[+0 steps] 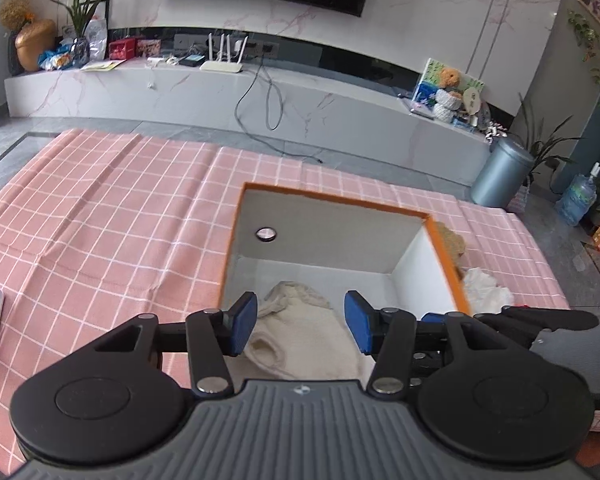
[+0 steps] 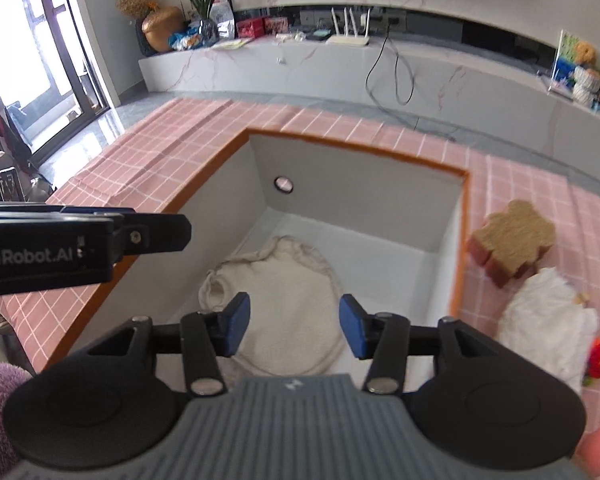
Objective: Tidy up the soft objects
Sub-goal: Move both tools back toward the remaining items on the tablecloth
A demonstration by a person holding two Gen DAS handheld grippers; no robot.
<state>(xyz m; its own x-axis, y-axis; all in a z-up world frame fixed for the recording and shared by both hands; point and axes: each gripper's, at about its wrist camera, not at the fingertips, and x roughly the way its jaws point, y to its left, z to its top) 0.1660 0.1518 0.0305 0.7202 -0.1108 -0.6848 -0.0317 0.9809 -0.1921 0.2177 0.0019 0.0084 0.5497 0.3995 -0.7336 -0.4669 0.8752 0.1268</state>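
Both tongs stand spread and pinch nothing: the left tongs (image 1: 300,322) and the right tongs (image 2: 294,326) hang above the cream cloth (image 2: 288,312), which lies on the box (image 2: 462,240) floor below them. Risk: the toast-shaped cushion (image 2: 512,240) and white cloth (image 2: 548,324), right of the right tongs outside the box, may snag the rim or slip from a shallow pinch.

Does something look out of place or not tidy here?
Only one soft item, the cream knitted cloth, lies in the orange-rimmed white box. The brown bear-shaped plush and the white fluffy cloth lie outside on the pink checked tablecloth.
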